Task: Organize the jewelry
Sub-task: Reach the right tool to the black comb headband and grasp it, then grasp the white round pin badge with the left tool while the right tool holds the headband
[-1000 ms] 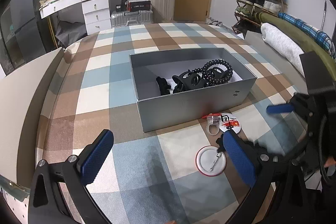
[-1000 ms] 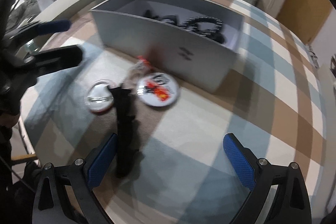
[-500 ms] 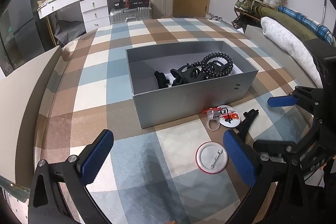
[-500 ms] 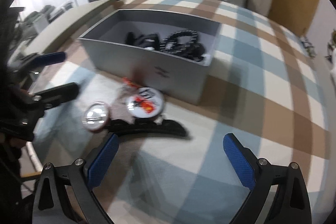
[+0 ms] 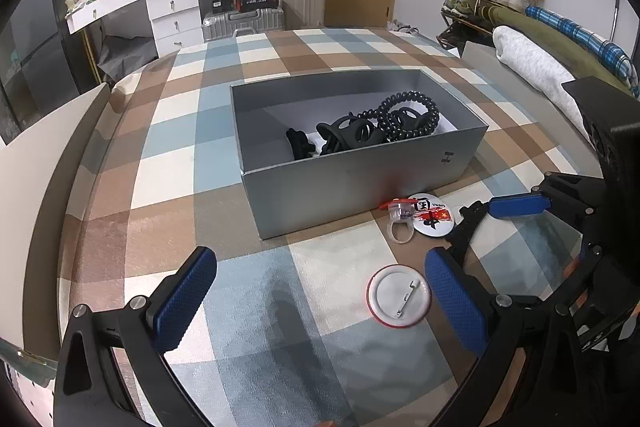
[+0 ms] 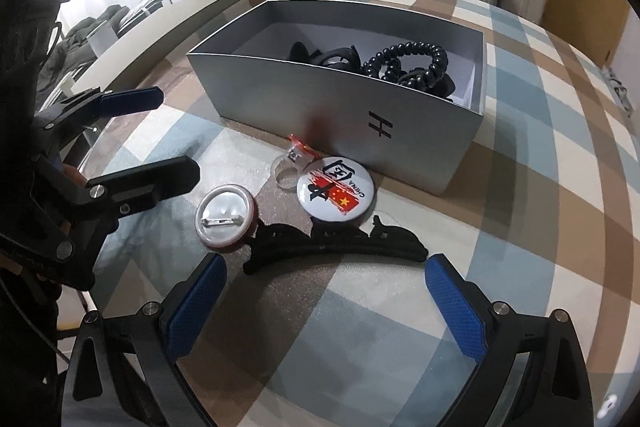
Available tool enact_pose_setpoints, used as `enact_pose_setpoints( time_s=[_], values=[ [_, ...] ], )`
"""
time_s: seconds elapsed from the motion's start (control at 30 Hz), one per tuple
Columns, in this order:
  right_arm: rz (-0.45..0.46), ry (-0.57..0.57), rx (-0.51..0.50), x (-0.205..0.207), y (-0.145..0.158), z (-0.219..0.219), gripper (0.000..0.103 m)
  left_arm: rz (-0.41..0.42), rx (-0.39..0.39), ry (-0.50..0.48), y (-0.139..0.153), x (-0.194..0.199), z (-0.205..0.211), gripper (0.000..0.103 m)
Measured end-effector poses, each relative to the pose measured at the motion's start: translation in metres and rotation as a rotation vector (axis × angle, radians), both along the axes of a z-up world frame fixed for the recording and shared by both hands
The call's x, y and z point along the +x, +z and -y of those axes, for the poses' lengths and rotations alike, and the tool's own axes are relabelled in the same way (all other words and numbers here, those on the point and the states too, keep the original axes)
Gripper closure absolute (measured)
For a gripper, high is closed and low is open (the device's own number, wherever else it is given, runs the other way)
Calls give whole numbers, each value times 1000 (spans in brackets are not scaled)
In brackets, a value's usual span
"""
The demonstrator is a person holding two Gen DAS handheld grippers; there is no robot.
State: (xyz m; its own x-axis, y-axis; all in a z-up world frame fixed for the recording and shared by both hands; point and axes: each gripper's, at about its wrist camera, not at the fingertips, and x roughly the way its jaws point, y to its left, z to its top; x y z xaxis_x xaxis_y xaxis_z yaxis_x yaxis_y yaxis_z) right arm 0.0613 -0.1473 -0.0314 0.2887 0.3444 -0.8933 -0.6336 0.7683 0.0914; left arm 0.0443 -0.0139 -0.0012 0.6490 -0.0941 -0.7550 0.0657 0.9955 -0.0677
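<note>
- Your right gripper (image 6: 326,301) hovers low over the checked cloth (image 6: 540,187), its blue-padded fingers (image 6: 192,307) spread wide and holding nothing.
- Just ahead of those fingers lies the long black hair clip (image 6: 332,241), flat on the cloth and crosswise to them, not gripped by anything.
- Your left gripper (image 5: 320,301) is spread just as wide and is also empty; it sits above the cloth on the near side of the grey box (image 5: 360,183).
- In the right wrist view your left gripper appears at the left edge, its two fingers apart, pointing toward the badges.
- The pin badge lying face down (image 6: 225,217) shows its white back and metal pin; it rests just beside the left end of the hair clip, possibly touching it.
- The printed badge (image 6: 335,191) lies face up between the hair clip and the box wall, close to both.
- The clear ring with a red top (image 6: 294,163) lies beside the printed badge, near the foot of the box; you cannot tell if they overlap.
- Inside the open box sit a black coiled hair tie (image 5: 408,119) and black claw clips (image 5: 348,137), bunched toward the right end.
</note>
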Motion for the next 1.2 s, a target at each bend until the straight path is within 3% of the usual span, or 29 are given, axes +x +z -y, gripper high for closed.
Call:
enact_pose_setpoints(
  time_s=[0.17, 0.27, 0.47, 0.8, 0.87, 0.93, 1.07, 1.17, 1.2],
  values=[
    [53, 2, -58, -5, -4, -8, 3, -1, -1, 0, 0, 0, 0, 2],
    [85, 7, -67, -6, -3, -10, 10, -3, -1, 0, 0, 0, 0, 2],
    [119, 41, -23, -12, 18, 0, 10, -16, 10, -19, 0, -1, 4, 2],
    [145, -73, 105, 0, 49, 34, 10, -120, 58, -180, -18, -5, 34, 2],
    [145, -72, 106, 0, 49, 34, 10, -116, 77, -210, -19, -7, 41, 7],
    [146, -67, 105, -1, 49, 31, 10, -120, 82, -231, -21, -9, 45, 21],
    [153, -52, 93, -2, 48, 26, 10, -116, 73, -241, -21, -12, 43, 33],
    [154, -40, 89, -3, 47, 23, 10, -97, 68, -247, -19, -13, 42, 52],
    [153, -39, 89, -4, 46, 22, 10, -92, 67, -249, -18, -13, 42, 65]
  ],
)
